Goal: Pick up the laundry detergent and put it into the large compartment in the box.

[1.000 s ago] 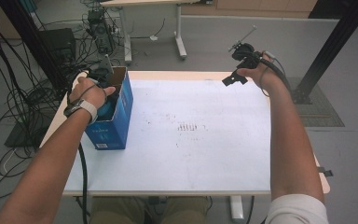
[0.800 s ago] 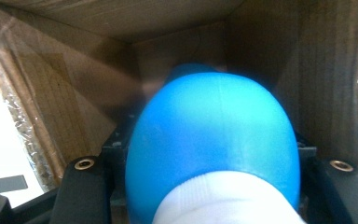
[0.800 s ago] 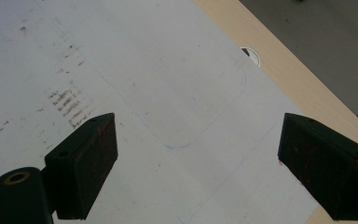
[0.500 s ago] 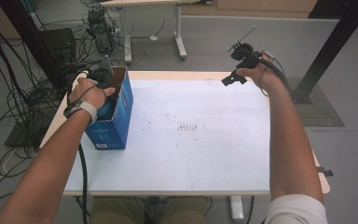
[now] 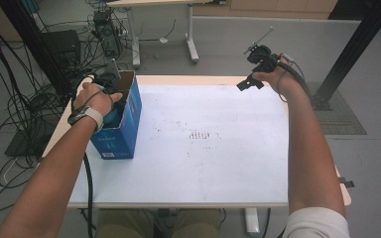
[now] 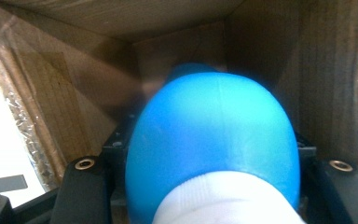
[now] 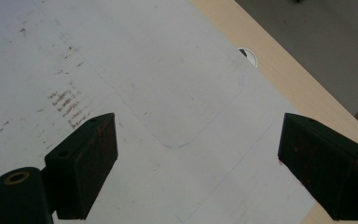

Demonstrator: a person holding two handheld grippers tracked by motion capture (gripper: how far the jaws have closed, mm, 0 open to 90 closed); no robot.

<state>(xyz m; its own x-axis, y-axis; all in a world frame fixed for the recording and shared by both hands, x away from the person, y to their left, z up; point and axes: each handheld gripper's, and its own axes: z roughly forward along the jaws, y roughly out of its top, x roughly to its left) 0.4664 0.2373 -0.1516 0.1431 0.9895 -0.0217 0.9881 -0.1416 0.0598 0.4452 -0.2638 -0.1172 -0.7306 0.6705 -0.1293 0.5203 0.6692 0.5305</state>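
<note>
While the left gripper is clamped on the smooth blue-and-white plastic bulb inside the blue cardboard box, it should be lifted straight, clear of the walls; the right gripper is held wide open, empty.

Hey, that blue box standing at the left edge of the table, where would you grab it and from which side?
Probably grip the blue box across its two long side walls near the top rim, coming from above. It stands upright with its top open, so the rim is exposed. The left hand-held gripper is already inside, shut on a blue rounded object, so the free right hand-held gripper would likely do it.
</note>
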